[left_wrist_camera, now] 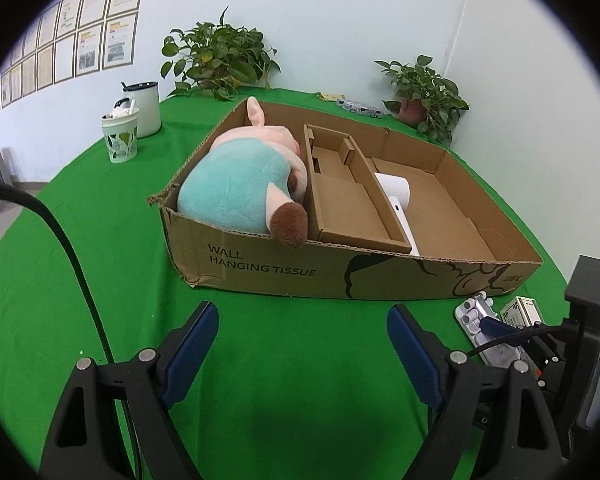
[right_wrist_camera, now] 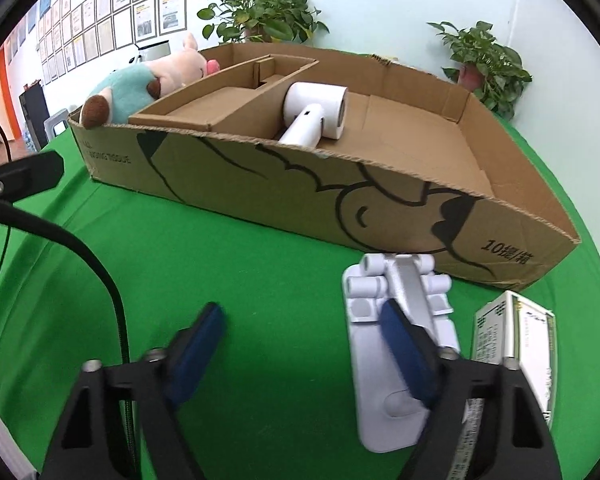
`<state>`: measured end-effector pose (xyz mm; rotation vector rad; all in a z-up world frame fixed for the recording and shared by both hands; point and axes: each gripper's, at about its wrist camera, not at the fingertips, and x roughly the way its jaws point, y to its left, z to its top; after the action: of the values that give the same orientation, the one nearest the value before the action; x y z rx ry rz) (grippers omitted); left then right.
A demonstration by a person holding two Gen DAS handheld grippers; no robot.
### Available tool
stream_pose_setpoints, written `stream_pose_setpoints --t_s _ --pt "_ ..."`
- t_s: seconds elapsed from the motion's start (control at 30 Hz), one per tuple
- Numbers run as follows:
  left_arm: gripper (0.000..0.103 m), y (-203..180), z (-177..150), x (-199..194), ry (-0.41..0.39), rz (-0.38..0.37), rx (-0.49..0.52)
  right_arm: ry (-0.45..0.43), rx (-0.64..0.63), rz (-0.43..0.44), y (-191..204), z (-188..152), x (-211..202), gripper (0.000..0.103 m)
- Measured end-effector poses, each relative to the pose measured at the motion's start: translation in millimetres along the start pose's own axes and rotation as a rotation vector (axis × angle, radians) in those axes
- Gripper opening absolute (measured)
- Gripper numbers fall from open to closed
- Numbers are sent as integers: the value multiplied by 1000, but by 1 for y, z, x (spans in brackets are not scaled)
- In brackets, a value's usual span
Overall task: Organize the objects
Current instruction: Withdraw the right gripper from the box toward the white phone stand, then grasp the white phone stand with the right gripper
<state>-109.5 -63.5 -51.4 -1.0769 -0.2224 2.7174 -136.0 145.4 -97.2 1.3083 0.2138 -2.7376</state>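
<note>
A green tablecloth covers the whole work surface, and on it sits a shallow cardboard box printed "WALL HANGING TISSUE", reaching from the middle of the left wrist view toward 2 o'clock. In its left compartment lies a plush pig in a teal shirt, one brown hoof hanging over the front wall; a cardboard insert fills the middle, and a white hair dryer lies just right of it. The left gripper is tilted downward above bare cloth at 6 o'clock, in front of the box, its blue pads spread wide with nothing between them. The right gripper is also pitched down, near the box's front right corner; its jaws are partly open, and its right pad overlaps a white folding stand lying flat on the cloth, while the left pad sits over bare green, so no grip is visible. Only the right wrist view shows the stand's hinged end touching the box front and the dryer's barrel; only the left wrist view shows a patterned cup and a white canister at 10 o'clock. A small printed carton lies just right of the stand.
</note>
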Motion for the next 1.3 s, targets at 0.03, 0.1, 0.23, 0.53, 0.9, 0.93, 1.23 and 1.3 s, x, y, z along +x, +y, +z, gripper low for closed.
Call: stream_pose_setpoints --t_s 0.03,0.1,0.23,0.53,0.9,0.93,1.23,1.3 --pt "86 0 0 2 6 -5 -4 -3 3 -1 -2 -1 -1 63" --pt "86 0 -1 4 16 -15 -4 -17 6 -7 -6 -5 -5 56" --pt "86 -2 -2 9 31 -31 -2 -33 20 51 -14 -11 -14 53" --pt "86 -15 -3 22 53 -73 31 -56 68 98 -47 -29 -42 78" --pt "86 -34 0 39 84 -120 55 16 90 -54 -86 -27 -25 93" --pt "86 -36 0 41 89 -125 57 26 89 -55 -89 -26 -23 87" --pt "85 -43 -5 43 150 -214 47 62 49 56 -62 -42 -32 64" --pt "84 -44 -9 45 186 -256 37 69 65 116 -49 -47 -40 64"
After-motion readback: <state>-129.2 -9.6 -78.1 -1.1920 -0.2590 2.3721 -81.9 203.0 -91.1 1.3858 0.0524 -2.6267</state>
